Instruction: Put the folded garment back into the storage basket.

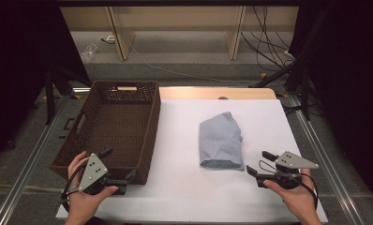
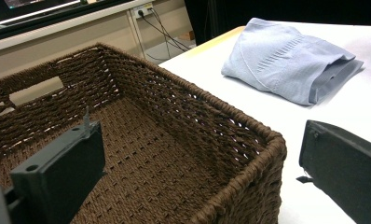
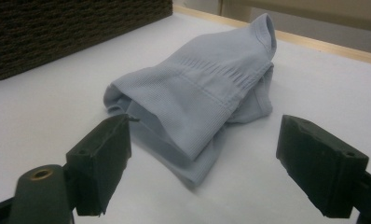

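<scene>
White table [image 1: 184, 187] (grey floor [image 1: 184, 70] beyond)

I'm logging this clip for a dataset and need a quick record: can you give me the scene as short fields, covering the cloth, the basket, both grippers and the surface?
cloth: folded light-blue garment, lying flat on the table, right of the basket, touched by neither gripper
basket: brown woven basket, nothing inside, at the table's left edge
left gripper: left gripper open, holding nothing, at the basket's near right corner
right gripper: right gripper open, holding nothing, jaws pointing at the garment's near end, just short of it
surface: white table
</scene>
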{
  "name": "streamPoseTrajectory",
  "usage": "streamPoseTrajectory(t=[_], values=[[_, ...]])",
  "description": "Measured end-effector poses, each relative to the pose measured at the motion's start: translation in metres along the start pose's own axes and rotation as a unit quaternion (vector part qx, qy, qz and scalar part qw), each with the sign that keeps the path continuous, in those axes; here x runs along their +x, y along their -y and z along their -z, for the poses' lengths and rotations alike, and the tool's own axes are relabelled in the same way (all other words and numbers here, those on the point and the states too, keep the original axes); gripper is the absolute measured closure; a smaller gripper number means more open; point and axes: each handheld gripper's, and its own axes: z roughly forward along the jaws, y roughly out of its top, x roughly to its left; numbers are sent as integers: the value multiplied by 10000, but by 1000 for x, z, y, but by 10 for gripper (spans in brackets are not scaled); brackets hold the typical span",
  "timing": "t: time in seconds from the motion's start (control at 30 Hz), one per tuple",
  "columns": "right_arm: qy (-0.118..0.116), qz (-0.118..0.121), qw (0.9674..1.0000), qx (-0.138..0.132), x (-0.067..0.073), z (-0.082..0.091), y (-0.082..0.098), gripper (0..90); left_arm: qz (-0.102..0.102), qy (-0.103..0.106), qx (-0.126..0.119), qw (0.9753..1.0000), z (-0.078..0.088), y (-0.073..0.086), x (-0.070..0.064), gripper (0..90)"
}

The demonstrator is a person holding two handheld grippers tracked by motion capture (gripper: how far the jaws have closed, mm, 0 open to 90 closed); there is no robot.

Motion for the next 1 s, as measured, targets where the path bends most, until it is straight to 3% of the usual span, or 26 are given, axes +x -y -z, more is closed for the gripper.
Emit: streamPoseTrajectory(t=[0.47,0.67,0.87,1.0], values=[[21,42,10000,40,2,-5,-3,156,17,-20,-33,10000,1,-1,0,0],[83,52,9999,74,1,-17,-10,156,13,-19,-41,10000,2,-2,-1,0],[18,-189,9997,159,-4,-31,-13,116,20,-42,-36,10000,1,-1,0,0],[46,-179,9994,276,-5,-43,-16,102,1,-36,-61,10000,2,-3,0,0]])
